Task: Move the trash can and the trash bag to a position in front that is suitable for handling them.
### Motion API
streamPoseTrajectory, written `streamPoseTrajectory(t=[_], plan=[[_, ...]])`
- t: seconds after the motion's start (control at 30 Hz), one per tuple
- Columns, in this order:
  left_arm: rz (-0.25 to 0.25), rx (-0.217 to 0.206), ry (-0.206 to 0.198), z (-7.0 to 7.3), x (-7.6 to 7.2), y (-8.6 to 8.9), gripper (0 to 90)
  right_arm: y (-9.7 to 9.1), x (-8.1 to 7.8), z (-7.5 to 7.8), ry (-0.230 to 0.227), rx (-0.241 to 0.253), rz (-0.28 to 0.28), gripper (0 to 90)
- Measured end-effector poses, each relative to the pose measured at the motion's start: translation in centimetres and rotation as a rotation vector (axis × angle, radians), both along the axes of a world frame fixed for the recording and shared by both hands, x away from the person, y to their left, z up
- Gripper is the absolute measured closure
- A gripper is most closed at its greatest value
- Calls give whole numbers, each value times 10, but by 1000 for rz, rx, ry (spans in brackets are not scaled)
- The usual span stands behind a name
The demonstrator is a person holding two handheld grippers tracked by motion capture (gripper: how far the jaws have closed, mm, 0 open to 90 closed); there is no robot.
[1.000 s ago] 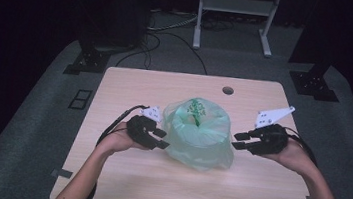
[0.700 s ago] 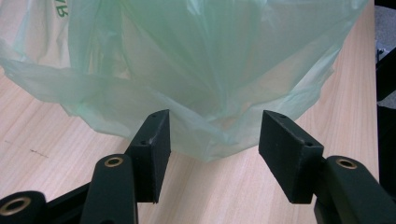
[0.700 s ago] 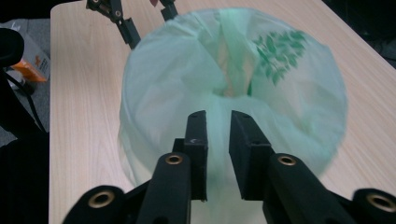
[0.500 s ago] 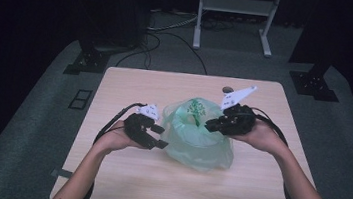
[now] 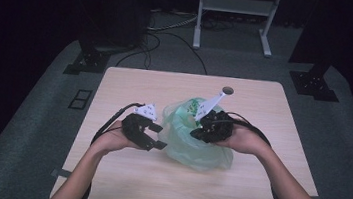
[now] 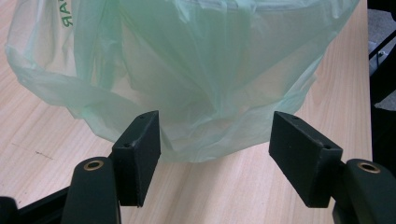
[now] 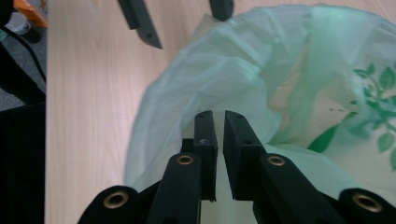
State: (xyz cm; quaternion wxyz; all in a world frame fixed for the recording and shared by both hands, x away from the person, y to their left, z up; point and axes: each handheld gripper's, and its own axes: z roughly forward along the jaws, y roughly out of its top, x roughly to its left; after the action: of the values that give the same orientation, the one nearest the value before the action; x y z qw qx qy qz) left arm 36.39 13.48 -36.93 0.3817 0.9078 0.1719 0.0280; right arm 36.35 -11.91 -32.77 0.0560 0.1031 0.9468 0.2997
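Right in front of the left gripper (image 6: 215, 122) lies the bottom fold of the green bag (image 6: 210, 56), flat on the table (image 6: 243, 186). Its jaws stand wide apart and have just been opening. The fold sits between them, but the pads do not press on it, so this gripper holds nothing.

The right gripper (image 7: 219, 115) is at the top of the bag, just over the near rim of its mouth. Its jaws have just been closing and are almost together, with only a thin slit left. I cannot tell if the thin plastic is caught in that slit or lies under it.

Here is what could go wrong, I think:

- The plastic is thin and slippery. If the right jaws only nip air, the rim stays down when the hand lifts.
- If they do have the rim and pull hard, the plastic may stretch or tear.
- The left side is let go. With nothing to hold it down, the whole bag may slide across the table or lift off it when the right hand pulls.
- Beyond the right jaws the bag's mouth is open, with something pale inside. If the bag tips, that may spill out.
- The far rim is loose too, so the mouth may flop shut.
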Motion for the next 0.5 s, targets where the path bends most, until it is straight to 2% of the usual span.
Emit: streamPoseTrajectory(t=[0.17, 0.3, 0.5], plan=[[-10, 1, -1, 2, -1, -3, 309, 1, -17, 1, -17, -2, 22, 839], [-20, 8, 4, 2, -1, -4, 300, -1, -22, 1, -18, 6, 35, 837], [-52, 22, 32, -2, -3, -5, 263, -4, -34, 0, 5, 9, 50, 837]])
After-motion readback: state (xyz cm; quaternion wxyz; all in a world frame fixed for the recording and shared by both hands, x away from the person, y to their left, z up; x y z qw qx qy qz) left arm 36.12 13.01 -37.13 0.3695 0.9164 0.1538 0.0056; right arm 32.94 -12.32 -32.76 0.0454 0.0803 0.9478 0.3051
